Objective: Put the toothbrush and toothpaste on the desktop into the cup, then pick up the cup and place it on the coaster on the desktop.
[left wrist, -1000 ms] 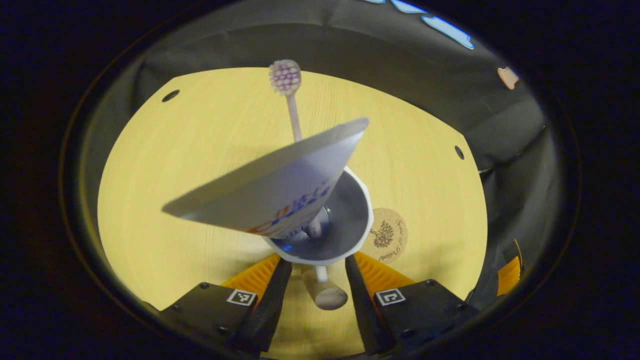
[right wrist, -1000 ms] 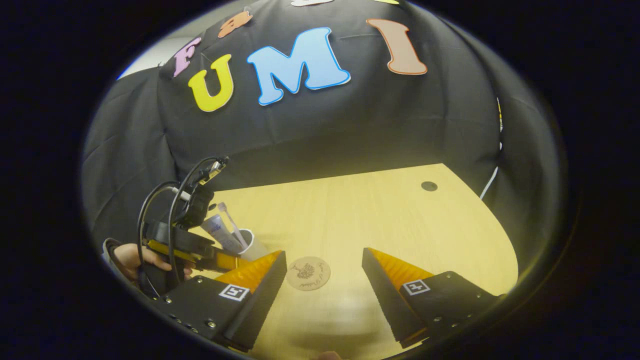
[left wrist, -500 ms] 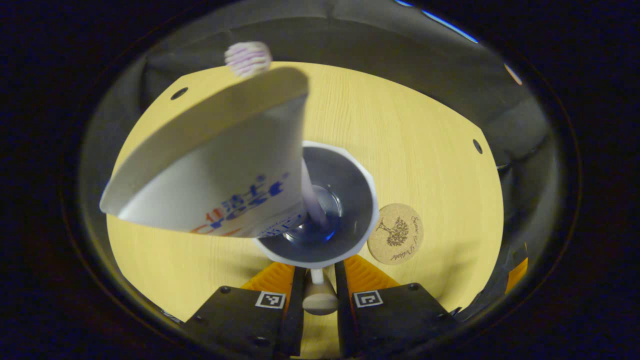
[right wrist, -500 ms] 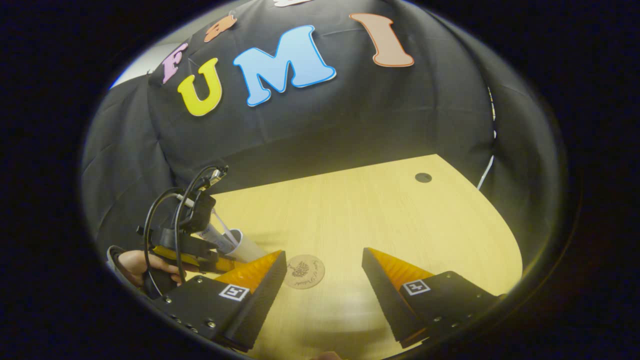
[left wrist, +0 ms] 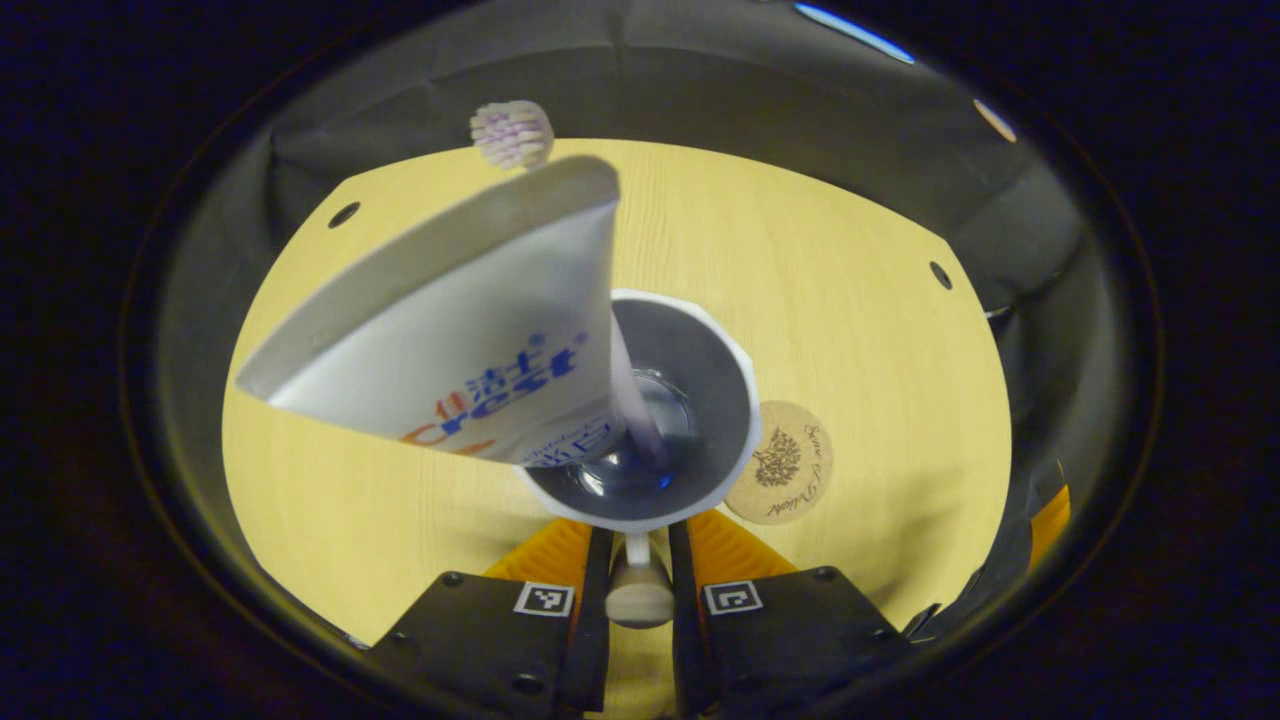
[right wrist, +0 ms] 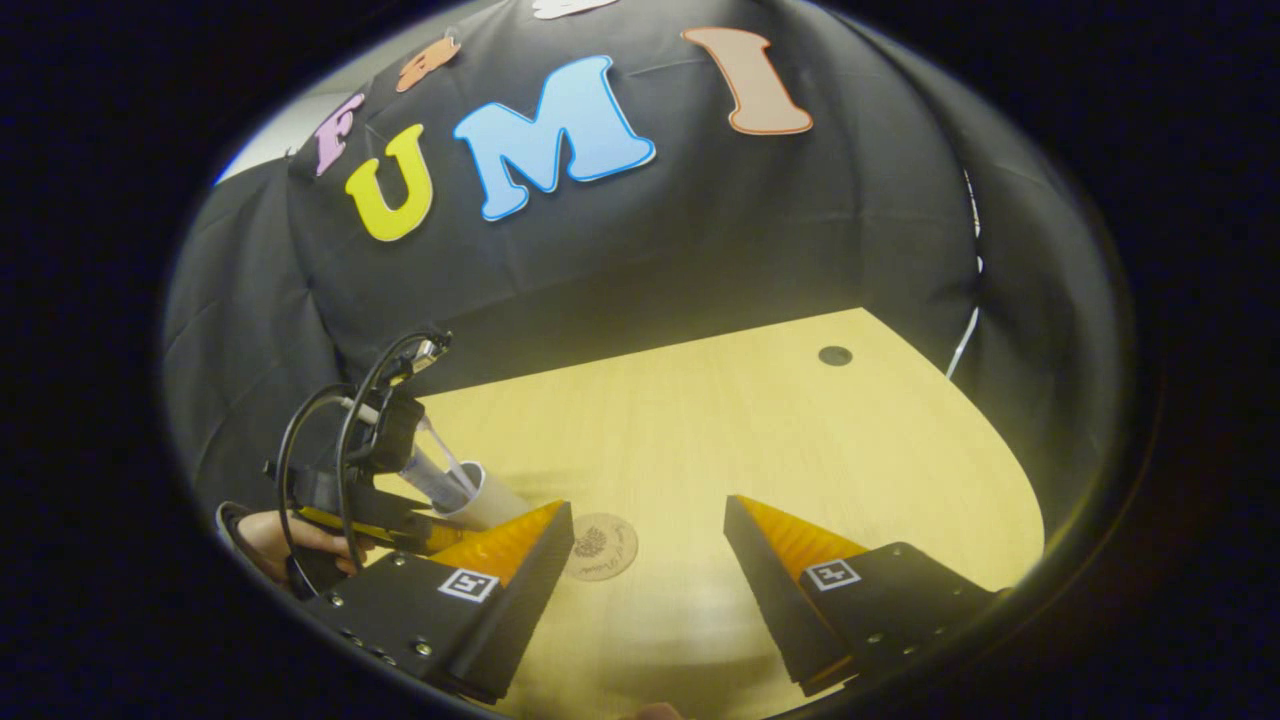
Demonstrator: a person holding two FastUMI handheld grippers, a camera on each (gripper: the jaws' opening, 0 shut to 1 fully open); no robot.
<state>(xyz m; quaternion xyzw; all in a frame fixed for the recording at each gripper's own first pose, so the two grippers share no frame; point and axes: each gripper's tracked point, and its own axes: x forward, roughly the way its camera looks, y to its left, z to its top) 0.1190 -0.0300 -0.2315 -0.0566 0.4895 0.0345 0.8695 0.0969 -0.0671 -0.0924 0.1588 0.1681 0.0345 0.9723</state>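
Observation:
In the left gripper view I look down into a white cup (left wrist: 738, 395) that holds the toothpaste tube (left wrist: 450, 340) and the toothbrush, whose bristle head (left wrist: 512, 133) sticks out above the tube. My left gripper (left wrist: 637, 535) is shut on the cup's handle (left wrist: 638, 598). A round cork coaster (left wrist: 785, 462) lies on the wooden table just right of the cup. In the right gripper view the cup (right wrist: 490, 500) leans towards the coaster (right wrist: 600, 545); whether it is off the table I cannot tell. My right gripper (right wrist: 648, 520) hangs open above the table near the coaster.
The light wooden table (left wrist: 850, 300) has small dark holes at its far left (left wrist: 343, 214) and far right (left wrist: 939, 274) corners. Black cloth walls close it in behind and beside. A hand (right wrist: 260, 535) holds the left gripper at the table's left edge.
My left gripper's fingers closed onto the cup's handle. The toothpaste tube swung over to the left inside the cup, and the cup now leans. The right gripper stayed open and barely shifted.

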